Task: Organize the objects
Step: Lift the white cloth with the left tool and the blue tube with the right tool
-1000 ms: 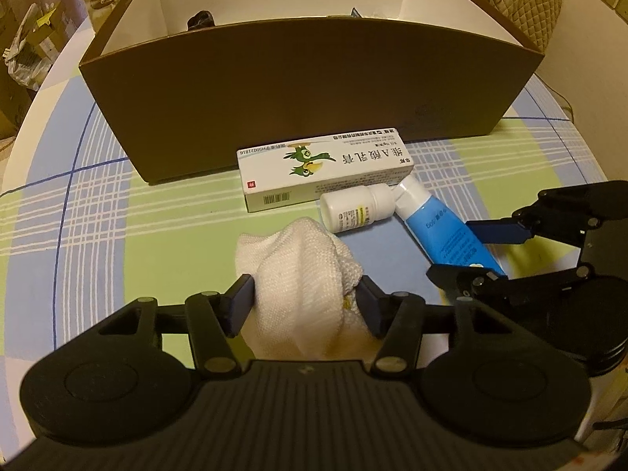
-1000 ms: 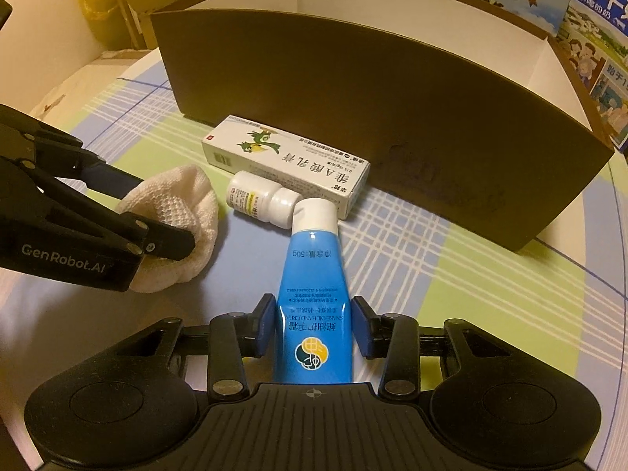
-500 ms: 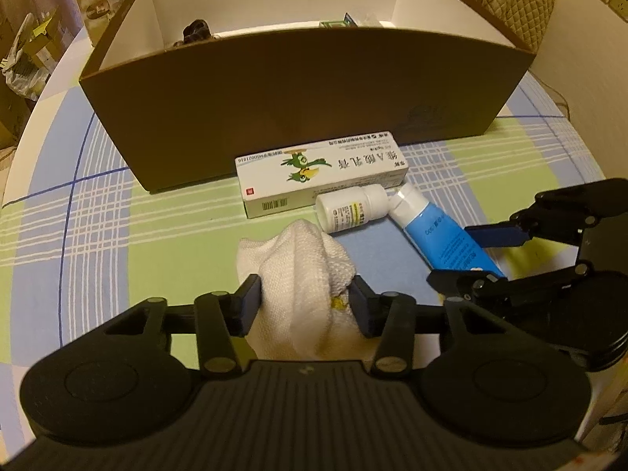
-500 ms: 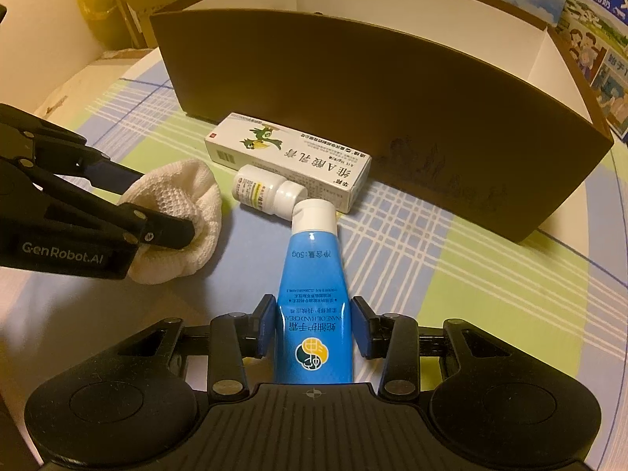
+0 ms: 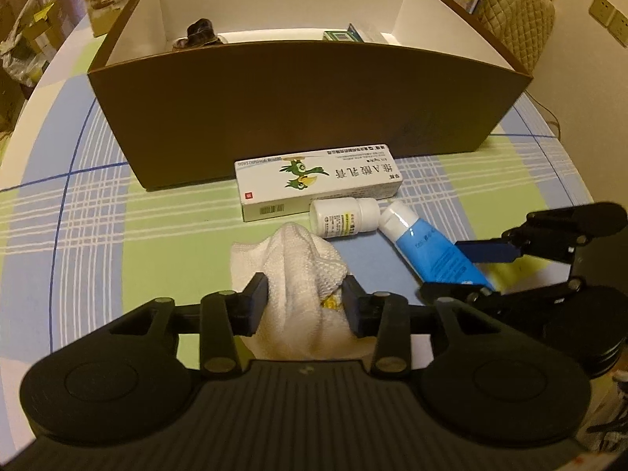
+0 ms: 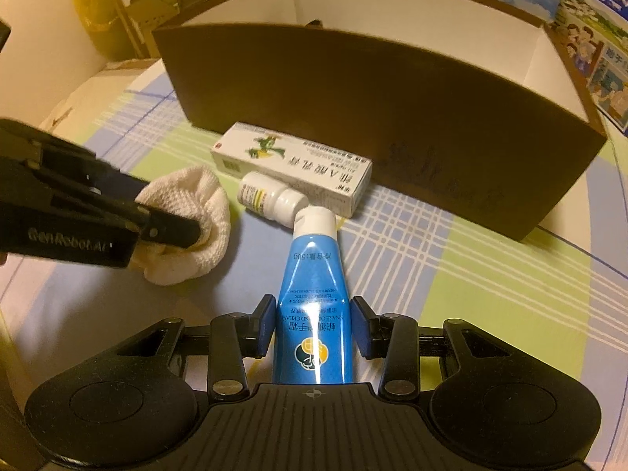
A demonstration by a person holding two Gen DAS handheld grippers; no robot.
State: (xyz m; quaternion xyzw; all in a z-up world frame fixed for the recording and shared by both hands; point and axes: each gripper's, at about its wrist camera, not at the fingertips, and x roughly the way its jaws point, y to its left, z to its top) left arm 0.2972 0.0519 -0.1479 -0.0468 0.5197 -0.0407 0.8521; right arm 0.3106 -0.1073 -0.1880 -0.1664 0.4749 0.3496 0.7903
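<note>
From the left wrist view, the left tongs [image 5: 305, 301] are clenched on a bunched white cloth [image 5: 301, 274], which fills the gap between the two pads and spills forward onto the checked bench [image 5: 94, 219]. Just ahead of the cloth and a little to the right lies a small white bottle [image 5: 344, 219] on its side, its cap touching the white cap of a blue tube [image 5: 428, 249]. Behind the bottle lies a long white carton [image 5: 318, 179] with a green bird print, flat against the front wall of a large brown box [image 5: 298, 102]. The box stands open farther ahead, with a few small items at its far wall, too small to identify. To the right, the right tongs [image 5: 463, 271] straddle the lower part of the tube.

From the right wrist view, the right tongs [image 6: 312, 327] are closed on the blue tube [image 6: 314, 294], both pads pressing its sides, the cap pointing straight ahead. The cap touches the white bottle [image 6: 271, 198], which lies ahead and slightly left. The carton [image 6: 292, 167] sits just beyond the bottle, with the brown box [image 6: 373, 125] behind it. Well to the left, the left tongs [image 6: 157, 219] grip the white cloth [image 6: 188, 227] against the bench [image 6: 451, 274].
</note>
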